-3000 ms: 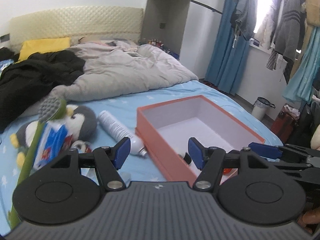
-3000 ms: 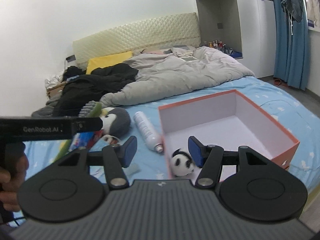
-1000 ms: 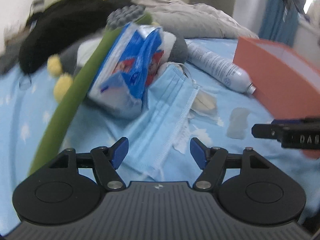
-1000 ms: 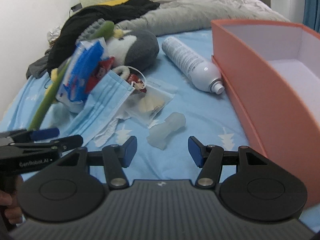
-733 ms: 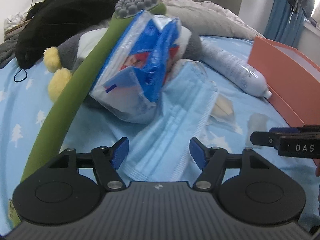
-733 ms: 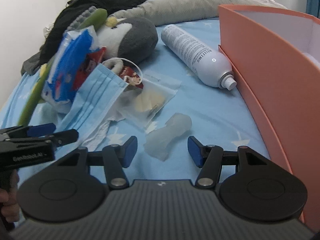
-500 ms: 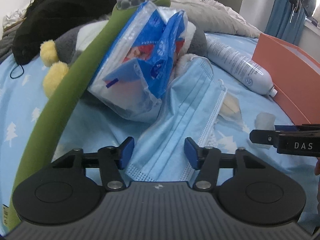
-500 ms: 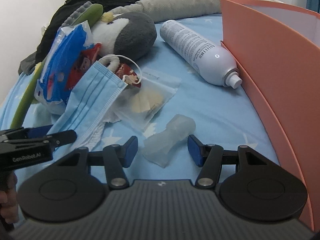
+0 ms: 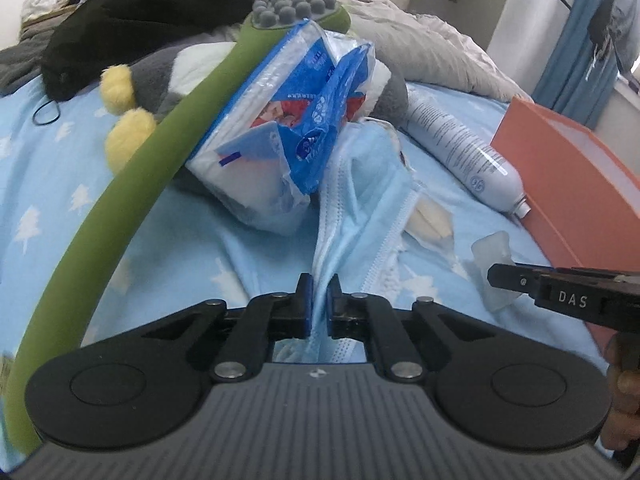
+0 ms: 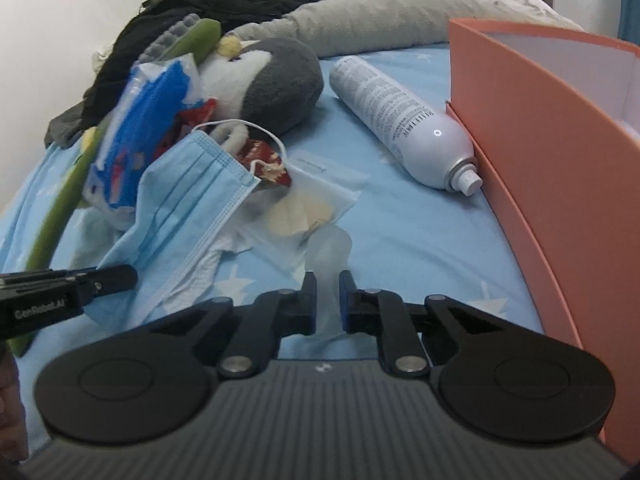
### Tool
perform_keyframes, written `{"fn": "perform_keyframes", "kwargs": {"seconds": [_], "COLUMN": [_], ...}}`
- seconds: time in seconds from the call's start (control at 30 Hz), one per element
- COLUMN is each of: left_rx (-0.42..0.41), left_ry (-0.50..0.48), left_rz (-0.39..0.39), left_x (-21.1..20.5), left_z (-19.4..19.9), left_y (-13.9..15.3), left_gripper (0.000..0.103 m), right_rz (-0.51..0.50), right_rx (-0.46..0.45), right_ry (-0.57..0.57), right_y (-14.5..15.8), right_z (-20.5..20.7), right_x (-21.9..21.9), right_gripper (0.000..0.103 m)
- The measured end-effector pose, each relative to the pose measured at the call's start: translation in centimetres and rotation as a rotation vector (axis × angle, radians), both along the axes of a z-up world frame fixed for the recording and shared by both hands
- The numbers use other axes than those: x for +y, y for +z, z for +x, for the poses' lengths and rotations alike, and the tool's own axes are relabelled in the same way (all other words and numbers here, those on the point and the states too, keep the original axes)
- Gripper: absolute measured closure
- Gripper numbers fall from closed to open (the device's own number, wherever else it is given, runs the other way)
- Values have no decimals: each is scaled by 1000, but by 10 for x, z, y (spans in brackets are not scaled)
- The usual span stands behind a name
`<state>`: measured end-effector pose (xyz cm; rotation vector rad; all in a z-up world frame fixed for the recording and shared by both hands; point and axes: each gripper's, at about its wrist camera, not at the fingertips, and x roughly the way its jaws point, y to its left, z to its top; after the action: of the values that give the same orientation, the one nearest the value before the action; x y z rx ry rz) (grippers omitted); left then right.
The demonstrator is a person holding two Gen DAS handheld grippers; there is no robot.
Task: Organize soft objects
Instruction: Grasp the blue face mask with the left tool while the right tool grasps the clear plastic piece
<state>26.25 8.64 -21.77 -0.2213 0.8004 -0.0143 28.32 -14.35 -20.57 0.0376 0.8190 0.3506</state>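
- my left tool (image 9: 319,304) is pinched on the near edge of the mask (image 9: 360,208), blue fabric bunched between the pads, jaws nearly together
- my right tool (image 10: 328,300) jaws closing in on the clear squishy piece (image 10: 330,256); pads press it at both sides
- mask lies on the bed (image 10: 404,216), far end up against the tissue pack (image 9: 288,120) and the penguin (image 10: 276,84), ear loop over a red wrapper (image 10: 268,160)
- clear piece sits on the sheet just beside a clear bag (image 10: 320,196) with something pale yellow in it, between mask and box (image 10: 552,152)
- tissue pack leans on the penguin, green massage stick (image 9: 152,152) with grey knobbed head lies along it
- white spray can (image 10: 404,124) on its side, nozzle end just beside the orange box wall
- box open, white inside, on the bed at my right
- black clothes (image 9: 152,4) and grey duvet (image 10: 380,12) piled behind
- each tool shows at the edge of the other's view; part of a hand (image 9: 624,412) shows behind the right one
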Motion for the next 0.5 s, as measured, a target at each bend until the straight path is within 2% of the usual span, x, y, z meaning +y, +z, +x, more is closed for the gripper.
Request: {"fn": "perform_keyframes", "kwargs": {"seconds": [0.27,0.5], "left_rx": [58,95], "left_ry": [102,158], "left_rz": [-133,-205], "left_x": [2,-3], "left_z": [-37,-76], "left_y": [10,19], "left_gripper": [96,96], "right_rz": [34,45], "right_rx": [16,53], "right_ry": [18,35], "right_y": [18,26], "right_z": [-24,-53], "right_x": [-6,-11], "right_gripper": [90,91]}}
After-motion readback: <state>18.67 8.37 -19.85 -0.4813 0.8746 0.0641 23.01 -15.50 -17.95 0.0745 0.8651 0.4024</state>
